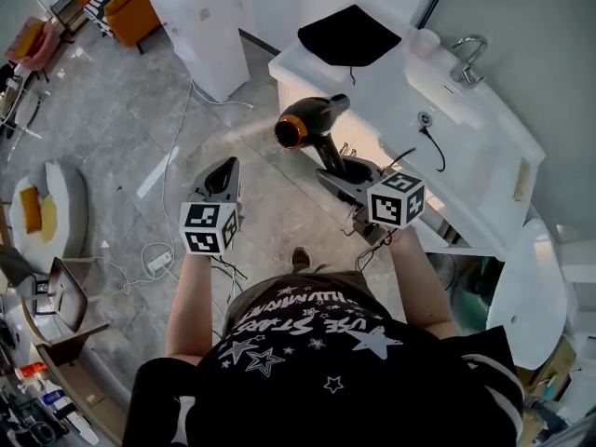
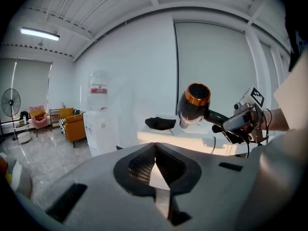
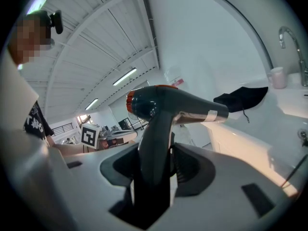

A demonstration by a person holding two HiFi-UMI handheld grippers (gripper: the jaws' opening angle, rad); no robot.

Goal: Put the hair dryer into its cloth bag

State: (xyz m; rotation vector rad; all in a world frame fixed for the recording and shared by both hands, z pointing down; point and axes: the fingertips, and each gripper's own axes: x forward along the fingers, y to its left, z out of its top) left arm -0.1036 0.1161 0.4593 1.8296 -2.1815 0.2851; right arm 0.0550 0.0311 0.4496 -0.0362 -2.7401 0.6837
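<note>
My right gripper clamps the handle of the black hair dryer, holding it in the air beside the white counter's edge; the black cloth bag lies at the counter's far left corner; my left gripper is closed tight on nothing, over the floor.

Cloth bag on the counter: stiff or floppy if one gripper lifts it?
Probably floppy: the cloth bag lies slumped flat on the counter. Likely light, being thin; a push may slide it on that smooth top.
</note>
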